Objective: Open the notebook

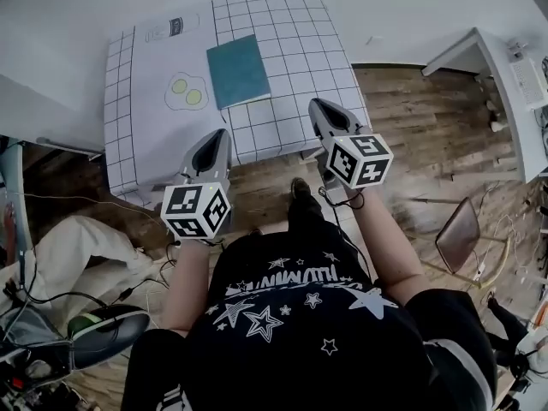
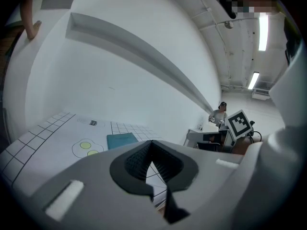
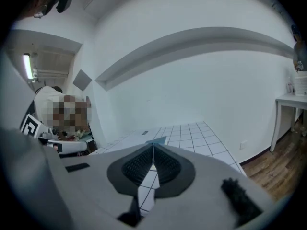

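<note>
The teal notebook (image 1: 238, 71) lies closed and flat on a table covered by a white gridded cloth (image 1: 291, 32), next to a printed fried-egg picture (image 1: 186, 92). Both grippers hover short of the table's near edge, above the wooden floor, apart from the notebook. My left gripper (image 1: 221, 134) is shut with nothing between its pads; in its own view the notebook (image 2: 122, 140) shows just beyond the tips (image 2: 152, 143). My right gripper (image 1: 317, 104) is also shut and empty, and a sliver of the notebook (image 3: 157, 140) peeks above its tips (image 3: 153, 145).
A white side table (image 1: 479, 58) stands at the right, with a folding chair (image 1: 462, 229) nearer. At the left a person in white (image 1: 77, 255) crouches among cables and equipment. A white wall rises behind the table.
</note>
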Tool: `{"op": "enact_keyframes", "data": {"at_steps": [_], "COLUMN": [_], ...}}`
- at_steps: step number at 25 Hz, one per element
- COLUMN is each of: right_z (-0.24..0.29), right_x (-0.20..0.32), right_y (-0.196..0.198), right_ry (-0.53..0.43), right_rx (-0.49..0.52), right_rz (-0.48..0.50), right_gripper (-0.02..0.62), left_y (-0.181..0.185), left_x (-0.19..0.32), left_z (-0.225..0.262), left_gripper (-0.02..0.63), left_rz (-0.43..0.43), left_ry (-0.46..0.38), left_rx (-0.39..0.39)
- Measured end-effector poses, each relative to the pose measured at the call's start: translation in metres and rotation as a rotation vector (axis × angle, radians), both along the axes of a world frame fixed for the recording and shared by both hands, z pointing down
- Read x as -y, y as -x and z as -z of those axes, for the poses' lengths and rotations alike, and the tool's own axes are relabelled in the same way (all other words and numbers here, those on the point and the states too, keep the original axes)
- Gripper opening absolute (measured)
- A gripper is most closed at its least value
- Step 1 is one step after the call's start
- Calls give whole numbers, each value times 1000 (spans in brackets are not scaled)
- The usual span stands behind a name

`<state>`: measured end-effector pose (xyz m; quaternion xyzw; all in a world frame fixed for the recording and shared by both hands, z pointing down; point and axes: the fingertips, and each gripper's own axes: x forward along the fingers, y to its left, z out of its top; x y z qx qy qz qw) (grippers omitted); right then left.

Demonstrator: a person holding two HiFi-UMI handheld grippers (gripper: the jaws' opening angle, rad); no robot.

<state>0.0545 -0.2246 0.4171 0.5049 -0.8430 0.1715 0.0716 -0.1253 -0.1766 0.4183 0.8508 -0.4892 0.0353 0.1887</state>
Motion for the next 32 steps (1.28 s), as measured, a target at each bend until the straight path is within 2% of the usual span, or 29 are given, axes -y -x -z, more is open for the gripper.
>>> {"op": "enact_keyframes", "data": {"at_steps": [2,7,11,17,20,26,29,32], "right_z": [3,1,-6,-21,-27,-38,-43,-47], "right_x": [19,59,78,100,111,127,128,132], "right_y": [-8,-29,-40,-61,-69,-72,-67,-64], "right_ry": [-7,4,17,51,61,88,100,106], "right_rx": [12,36,39,44,47,51,47,36], "right_rz": [27,84,144,213,244,286,293,286], "right_gripper": [17,17,17,17,17,17,17,17], "left_y": [-11,-45,-66,-84,-95,-106,-105,-105], "left_x": [9,35,50,72,79,97,109,120], "left_z": [-2,-15,-26,-44,-57,-80,-82,-90], "left_gripper": [9,9,11,87,116,236,291,308], "left_rz": [17,32,77,155,137,136,137,111], "left_ry": [6,19,20,-11,-8,-1,-58,-99], "left_rx": [13,106,168,375,479,648,764,868]}}
